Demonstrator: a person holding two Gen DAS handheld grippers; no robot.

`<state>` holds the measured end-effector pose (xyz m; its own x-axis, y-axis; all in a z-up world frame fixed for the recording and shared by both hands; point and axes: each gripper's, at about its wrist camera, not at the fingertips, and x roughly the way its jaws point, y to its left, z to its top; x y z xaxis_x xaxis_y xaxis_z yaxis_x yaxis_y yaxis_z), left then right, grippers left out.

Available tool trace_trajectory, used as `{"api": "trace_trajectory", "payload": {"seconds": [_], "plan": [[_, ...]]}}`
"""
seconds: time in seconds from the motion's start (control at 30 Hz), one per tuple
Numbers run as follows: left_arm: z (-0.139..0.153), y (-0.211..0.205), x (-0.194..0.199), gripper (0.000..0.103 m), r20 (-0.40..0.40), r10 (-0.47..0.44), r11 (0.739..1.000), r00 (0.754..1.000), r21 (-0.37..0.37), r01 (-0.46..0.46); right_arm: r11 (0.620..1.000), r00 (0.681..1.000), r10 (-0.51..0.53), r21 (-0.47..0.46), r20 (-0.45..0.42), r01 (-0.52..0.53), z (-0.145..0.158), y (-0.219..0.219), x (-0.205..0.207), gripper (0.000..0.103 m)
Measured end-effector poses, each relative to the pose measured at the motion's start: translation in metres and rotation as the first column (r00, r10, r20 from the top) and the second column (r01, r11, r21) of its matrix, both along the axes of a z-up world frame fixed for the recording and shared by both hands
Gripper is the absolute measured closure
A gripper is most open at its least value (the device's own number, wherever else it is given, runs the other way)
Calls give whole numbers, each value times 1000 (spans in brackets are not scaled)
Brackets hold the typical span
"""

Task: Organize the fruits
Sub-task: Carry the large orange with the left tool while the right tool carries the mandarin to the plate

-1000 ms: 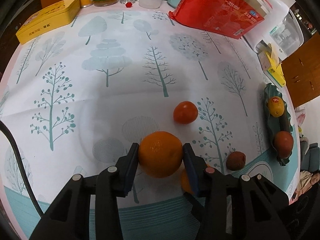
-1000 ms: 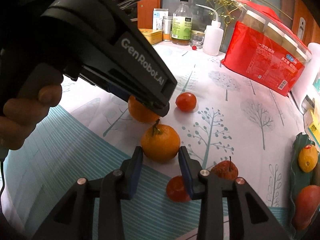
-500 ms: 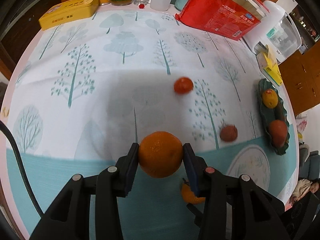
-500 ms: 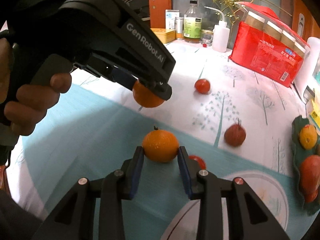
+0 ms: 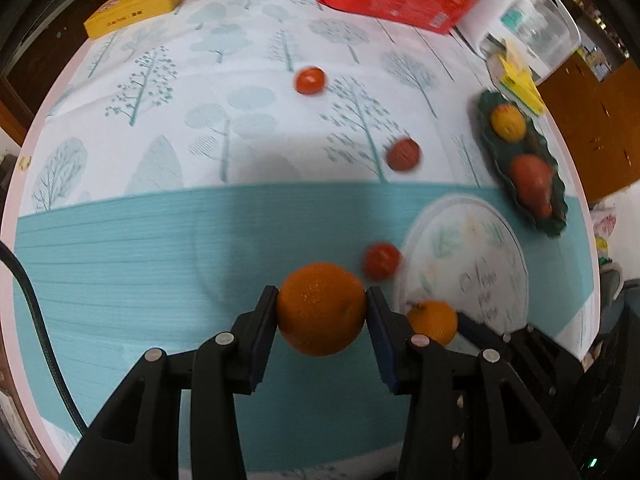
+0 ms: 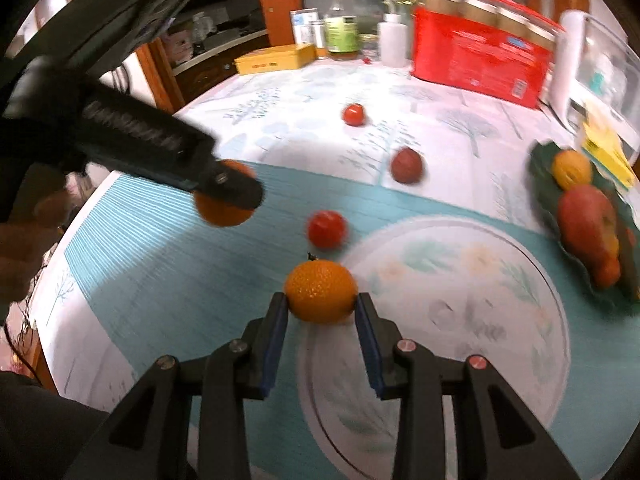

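My left gripper (image 5: 322, 308) is shut on a large orange (image 5: 320, 308) and holds it above the teal band of the tablecloth. It also shows in the right wrist view (image 6: 224, 196), with its orange (image 6: 222, 212). My right gripper (image 6: 322, 308) is shut on a smaller stemmed orange (image 6: 321, 292), held over the left rim of a clear glass plate (image 6: 520, 360). That orange shows in the left wrist view (image 5: 434, 322). A red tomato (image 6: 327, 229) lies just left of the plate. Another tomato (image 6: 354, 114) and a dark red fruit (image 6: 407, 166) lie farther back.
A dark green leaf-shaped dish (image 6: 624, 272) at the right holds a yellow fruit (image 6: 571, 168) and a red mango (image 6: 588, 220). A red bag (image 6: 480, 60), bottles (image 6: 341, 28), a yellow tin (image 6: 276, 58) and a white appliance (image 6: 592, 64) stand along the far edge.
Both grippers have lifted their oranges and carried them toward the near right. The right one now hangs over the glass plate's rim. Both stay shut.
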<state>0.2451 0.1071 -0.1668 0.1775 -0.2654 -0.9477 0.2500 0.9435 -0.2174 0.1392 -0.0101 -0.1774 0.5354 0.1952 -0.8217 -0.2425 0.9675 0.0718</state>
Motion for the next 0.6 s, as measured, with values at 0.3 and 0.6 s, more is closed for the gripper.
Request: {"api": "trace_trajectory", "payload": {"seconds": [0.3,0.6], "plan": [[12,-55,-34,60,-10,-65,998,998,3,65,994,993,-110,-2,-30,110,6,-66,-24,68],[34,-119,-44,60,30,-86,996,996,-14,87,989,989,-145,6,-13,145,22,-138,-30,85]]}}
